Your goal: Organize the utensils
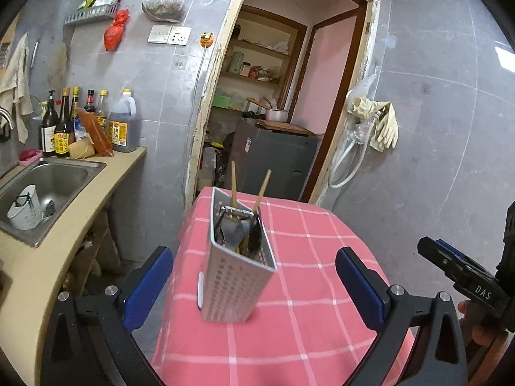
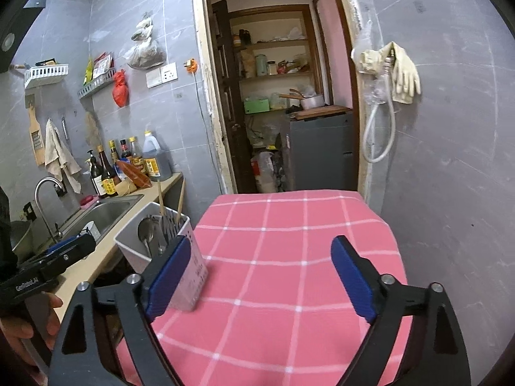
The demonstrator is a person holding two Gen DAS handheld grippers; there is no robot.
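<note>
Here, perforated white plastic caddy (image 1: pixel 236 276), wooden chopsticks (image 1: pixel 234 189), checked pink tablecloth (image 1: pixel 309 289).

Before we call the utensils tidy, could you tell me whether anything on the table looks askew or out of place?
The utensil holder stands upright on the pink checked tablecloth, close to its left edge beside the counter. Two chopsticks poke well above the rim, leaning apart from each other. A second, white holder sits in the sink. Nothing is spilled.
</note>
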